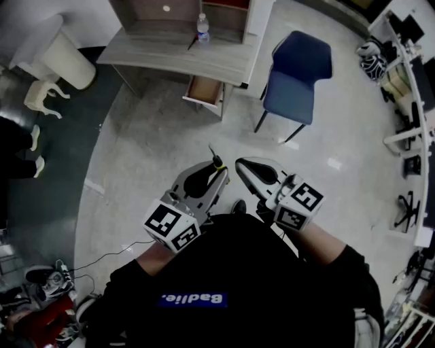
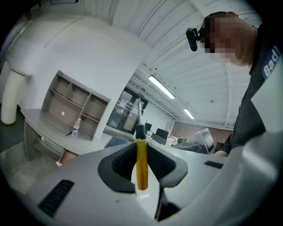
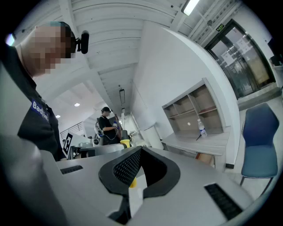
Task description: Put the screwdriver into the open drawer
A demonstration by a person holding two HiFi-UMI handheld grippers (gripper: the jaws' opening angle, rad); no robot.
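A screwdriver (image 2: pixel 141 161) with a yellow handle and a thin metal shaft stands clamped between the black pads of my left gripper (image 2: pixel 141 148), shaft pointing away from me. In the head view the left gripper (image 1: pixel 215 175) is held close to my body with the screwdriver (image 1: pixel 215 160) tip sticking out forward. My right gripper (image 1: pixel 243 164) is beside it, shut with nothing in it; in its own view the right gripper (image 3: pixel 140 151) has its pads touching. The open drawer (image 1: pixel 204 91) hangs out of a grey desk (image 1: pixel 156 53) far ahead, across the floor.
A water bottle (image 1: pixel 202 28) stands on the desk below a shelf unit (image 1: pixel 146 10). A blue chair (image 1: pixel 296 76) is right of the drawer. White seats (image 1: pixel 58 61) are at the far left, shoes and cables (image 1: pixel 47 282) near my left foot. A person (image 3: pixel 106 124) stands in the distance.
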